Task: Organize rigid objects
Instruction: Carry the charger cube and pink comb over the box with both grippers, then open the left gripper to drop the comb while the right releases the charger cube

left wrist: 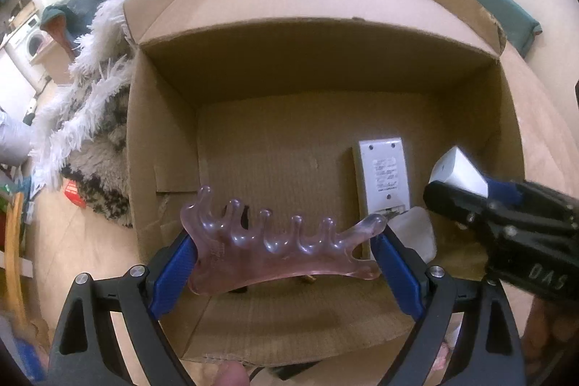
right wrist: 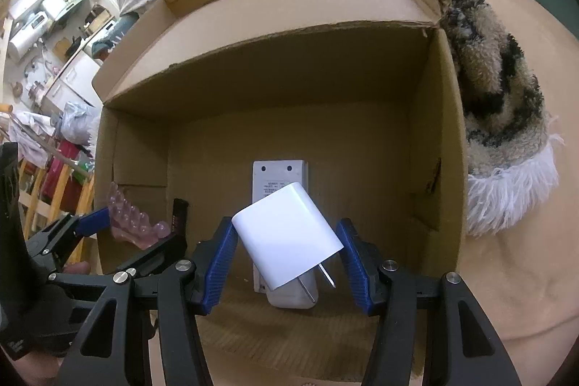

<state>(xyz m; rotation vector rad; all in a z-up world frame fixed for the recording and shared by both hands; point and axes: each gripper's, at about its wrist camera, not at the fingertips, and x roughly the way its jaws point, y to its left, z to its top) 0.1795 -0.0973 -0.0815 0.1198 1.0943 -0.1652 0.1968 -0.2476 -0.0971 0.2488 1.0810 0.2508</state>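
Note:
My left gripper is shut on a translucent pink comb-shaped massager and holds it over the near edge of an open cardboard box. My right gripper is shut on a white plug charger, tilted, its metal prongs pointing down right, above the box floor. The right gripper also shows in the left wrist view with the charger. The left gripper with the massager shows at the left of the right wrist view. A white rectangular device lies label-up on the box floor.
The box has its flaps open, the far flap standing up. A shaggy white, beige and black rug lies beside it on a beige floor. A small white object and a dark object lie in the box.

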